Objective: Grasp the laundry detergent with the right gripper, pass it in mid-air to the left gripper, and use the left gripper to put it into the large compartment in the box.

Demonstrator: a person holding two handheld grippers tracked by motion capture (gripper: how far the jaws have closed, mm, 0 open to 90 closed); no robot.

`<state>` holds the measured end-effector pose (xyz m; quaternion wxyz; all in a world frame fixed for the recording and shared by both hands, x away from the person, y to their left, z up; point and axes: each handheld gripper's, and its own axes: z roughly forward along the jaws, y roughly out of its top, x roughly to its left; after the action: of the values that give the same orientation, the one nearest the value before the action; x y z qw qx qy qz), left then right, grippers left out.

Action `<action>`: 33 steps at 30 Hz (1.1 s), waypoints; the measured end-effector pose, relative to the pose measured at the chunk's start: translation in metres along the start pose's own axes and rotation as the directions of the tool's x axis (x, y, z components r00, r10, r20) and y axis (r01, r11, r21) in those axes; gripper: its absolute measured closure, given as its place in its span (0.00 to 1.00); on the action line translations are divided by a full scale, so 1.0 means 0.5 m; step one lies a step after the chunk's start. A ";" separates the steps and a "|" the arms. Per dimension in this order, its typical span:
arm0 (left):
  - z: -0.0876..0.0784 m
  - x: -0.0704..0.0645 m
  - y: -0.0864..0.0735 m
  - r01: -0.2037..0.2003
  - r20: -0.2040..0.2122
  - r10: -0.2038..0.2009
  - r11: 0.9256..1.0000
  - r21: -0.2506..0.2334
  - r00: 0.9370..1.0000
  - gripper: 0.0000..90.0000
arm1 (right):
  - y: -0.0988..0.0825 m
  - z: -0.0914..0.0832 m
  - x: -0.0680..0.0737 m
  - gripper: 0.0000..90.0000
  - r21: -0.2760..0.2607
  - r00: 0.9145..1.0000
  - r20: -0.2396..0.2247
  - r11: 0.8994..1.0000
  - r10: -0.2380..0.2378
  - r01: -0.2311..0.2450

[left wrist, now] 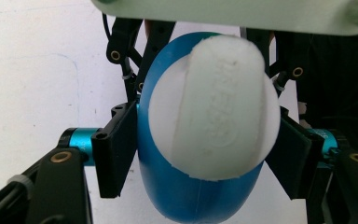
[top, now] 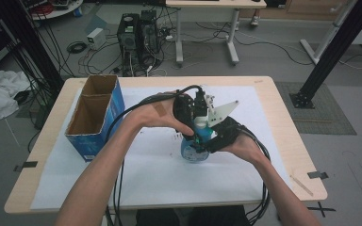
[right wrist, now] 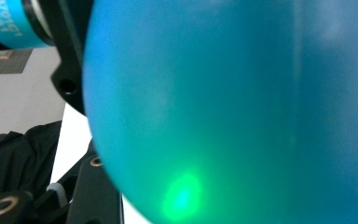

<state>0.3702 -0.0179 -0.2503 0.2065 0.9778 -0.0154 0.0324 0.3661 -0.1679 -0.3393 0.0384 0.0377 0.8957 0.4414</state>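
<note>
1. Left hand-held gripper [top: 192, 123]: in the left gripper view its two black pads [left wrist: 116, 149] press the flanks of a blue bottle [left wrist: 191, 196], one on each side, just below the white cap [left wrist: 213, 120]. We record it as clamped on the bottle.

2. Right hand-held gripper [top: 217, 136]: in the high view it sits against the bottle's right side, low on the body. In the right gripper view the bottle's blue wall stands very close to the lens, with a green light spot on it; we cannot tell how its jaws stand.

3. Blue bottle: rounded, smooth plastic body, wide white cap with raised lettering we cannot read. It stands near the middle of the surface [top: 264, 94] on a white sheet [top: 160, 174], between the two hands.

4. Handling, as we judge it: light, probably thin-walled and somewhat yielding, glossy and curved, so apt to slip or twist under hard pads. The best hold looks to be across the narrower flanks below the cap; the cap's flat sides would suit a turning grip.

5. Cardboard box [top: 96, 115]: blue outside, open top, two compartments, left of the bottle and well apart.

6. Beyond the surface: floor with cables and computer units [top: 139, 33].
</note>
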 end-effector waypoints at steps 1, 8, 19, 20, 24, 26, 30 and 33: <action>0.000 -0.001 0.001 -0.007 0.002 0.007 1.000 0.004 1.000 0.38 | 0.000 0.000 0.000 0.51 0.000 1.000 -0.001 1.000 0.001 -0.001; 0.002 -0.001 0.000 -0.007 0.000 0.007 1.000 0.007 1.000 0.41 | 0.000 0.004 0.001 0.51 0.001 1.000 -0.007 1.000 0.002 -0.002; 0.002 -0.003 0.001 -0.015 0.001 0.015 1.000 0.025 1.000 0.42 | 0.001 0.007 0.002 0.51 0.003 1.000 -0.015 1.000 0.006 -0.006; 0.002 -0.003 0.001 -0.015 0.001 0.015 0.999 0.028 1.000 0.42 | 0.000 0.007 0.002 0.51 0.002 1.000 -0.016 1.000 0.008 -0.008; 0.001 -0.004 0.003 -0.020 -0.003 0.020 0.999 0.042 1.000 0.42 | -0.001 0.011 0.002 0.50 -0.004 1.000 -0.018 1.000 0.006 -0.006; -0.001 -0.004 0.002 -0.014 -0.005 0.014 0.999 0.038 1.000 0.42 | -0.001 0.010 0.002 0.50 -0.009 1.000 -0.018 1.000 0.006 -0.007; -0.006 -0.003 0.003 -0.018 -0.012 0.019 0.999 0.039 1.000 0.42 | 0.000 0.009 0.000 0.49 -0.028 1.000 -0.015 1.000 0.006 -0.007; -0.006 -0.004 0.004 -0.014 -0.012 0.015 0.999 0.040 1.000 0.42 | 0.000 0.009 0.000 0.49 -0.030 1.000 -0.013 1.000 0.003 -0.004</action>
<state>0.3680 -0.0182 -0.2468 0.1866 0.9814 -0.0206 0.0401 0.3665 -0.1643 -0.3418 0.0322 0.0357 0.8892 0.4550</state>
